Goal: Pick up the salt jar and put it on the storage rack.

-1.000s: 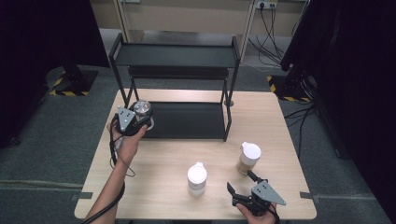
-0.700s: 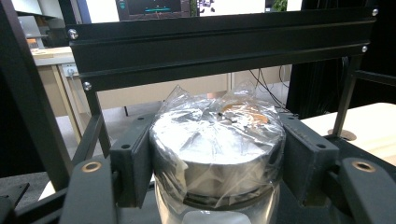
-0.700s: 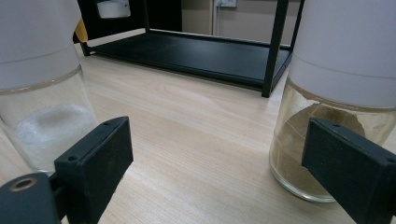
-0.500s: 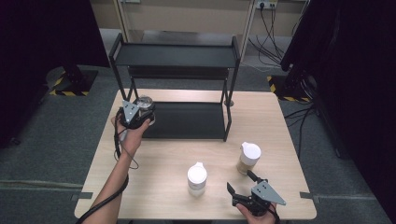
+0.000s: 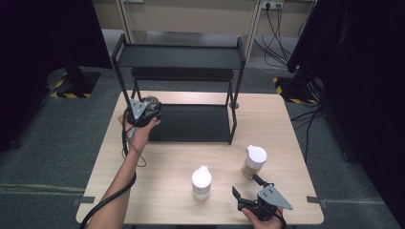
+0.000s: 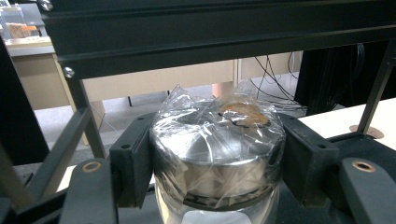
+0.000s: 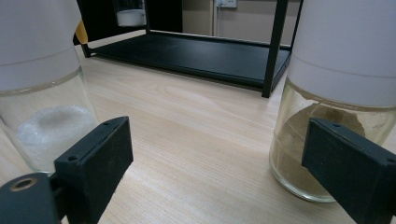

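Note:
My left gripper [image 5: 144, 112] is shut on a glass jar [image 5: 152, 103] with a steel lid wrapped in clear film, held at the left end of the black rack's lower shelf [image 5: 191, 122]. In the left gripper view the pads [image 6: 133, 158] press both sides of the jar [image 6: 217, 149], under the rack's upper bar. My right gripper [image 5: 245, 184] stands open near the table's front edge. Nothing is between its jaws [image 7: 224, 154]. It points between a white-capped jar of white powder [image 5: 201, 182] and a white-capped jar of brown powder [image 5: 254, 161].
The two-tier black rack [image 5: 179, 57] stands at the back of the wooden table [image 5: 162, 167]. Its posts [image 5: 233, 119] frame the lower shelf. In the right gripper view the white-powder jar [image 7: 42, 93] and the brown-powder jar [image 7: 336, 107] stand close on either side.
My left gripper has carried the steel-lidded jar to the right, onto the left end of the lower shelf. The right gripper has stayed still.

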`<state>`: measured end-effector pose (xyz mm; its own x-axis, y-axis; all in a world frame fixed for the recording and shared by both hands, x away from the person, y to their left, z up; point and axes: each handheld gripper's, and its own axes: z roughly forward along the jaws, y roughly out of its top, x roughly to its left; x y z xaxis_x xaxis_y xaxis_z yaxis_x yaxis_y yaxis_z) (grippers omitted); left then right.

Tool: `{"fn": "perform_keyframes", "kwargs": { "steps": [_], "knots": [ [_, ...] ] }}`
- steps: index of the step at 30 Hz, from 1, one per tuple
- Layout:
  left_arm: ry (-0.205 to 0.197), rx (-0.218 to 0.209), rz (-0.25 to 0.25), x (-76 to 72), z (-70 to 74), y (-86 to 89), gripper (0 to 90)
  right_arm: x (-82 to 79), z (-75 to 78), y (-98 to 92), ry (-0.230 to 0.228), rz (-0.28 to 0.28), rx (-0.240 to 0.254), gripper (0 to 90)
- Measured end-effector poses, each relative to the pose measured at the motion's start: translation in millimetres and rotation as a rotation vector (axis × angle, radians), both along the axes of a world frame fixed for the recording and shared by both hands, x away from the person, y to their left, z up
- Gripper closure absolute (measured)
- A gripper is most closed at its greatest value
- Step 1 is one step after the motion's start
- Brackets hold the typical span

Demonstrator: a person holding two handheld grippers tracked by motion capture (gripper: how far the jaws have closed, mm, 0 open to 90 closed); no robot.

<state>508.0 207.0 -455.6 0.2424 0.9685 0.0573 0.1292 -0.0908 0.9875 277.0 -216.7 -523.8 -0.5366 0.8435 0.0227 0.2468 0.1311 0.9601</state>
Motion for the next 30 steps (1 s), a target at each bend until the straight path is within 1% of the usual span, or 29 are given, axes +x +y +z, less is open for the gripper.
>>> {"fn": "perform_keyframes", "kwargs": {
  "steps": [1,2,5,7,9,14,16,18,20,25,28,30],
  "knots": [
    [0.0,0.0,0.0,0.0,0.0,0.0,34.6,0.0,0.0,0.1,0.0,0.0,-0.001,8.9],
    [0.001,-0.009,0.001,3.0,-1.4,-2.2,34.5,0.0,0.0,0.1,0.0,0.0,-0.001,8.9],
    [0.007,-0.009,0.005,5.9,-3.4,-3.9,34.6,0.0,0.0,0.1,0.0,0.0,-0.001,8.9],
    [0.017,-0.005,0.003,8.6,-6.1,-5.2,34.6,0.2,0.0,-0.2,0.001,0.001,0.002,8.9],
    [0.029,-0.011,0.006,11.5,-11.4,-6.9,34.5,0.1,0.0,-0.2,0.001,0.001,0.002,8.9],
    [0.042,-0.005,0.002,13.3,-17.7,-9.4,34.6,0.2,0.0,-0.1,0.001,0.003,0.001,8.9],
    [0.045,-0.017,0.004,14.1,-21.6,-11.0,34.5,0.2,0.0,-0.1,0.002,0.003,0.001,8.9],
    [0.047,-0.019,0.004,14.5,-23.0,-11.7,34.5,0.2,0.0,0.0,0.002,0.004,0.0,8.9],
    [0.052,-0.011,0.003,15.8,-26.8,-13.6,34.5,0.3,0.0,0.0,0.003,0.005,0.0,8.9],
    [0.058,-0.015,0.009,17.9,-30.7,-13.8,34.4,0.3,0.0,-0.2,0.003,0.006,0.001,8.9],
    [0.061,-0.003,0.013,19.2,-33.2,-13.5,34.4,0.2,0.0,-0.2,0.002,0.006,0.001,8.9],
    [0.066,-0.004,0.01,19.8,-35.2,-13.3,34.4,0.1,0.0,-0.2,0.001,0.007,0.001,9.0]
  ]
}}
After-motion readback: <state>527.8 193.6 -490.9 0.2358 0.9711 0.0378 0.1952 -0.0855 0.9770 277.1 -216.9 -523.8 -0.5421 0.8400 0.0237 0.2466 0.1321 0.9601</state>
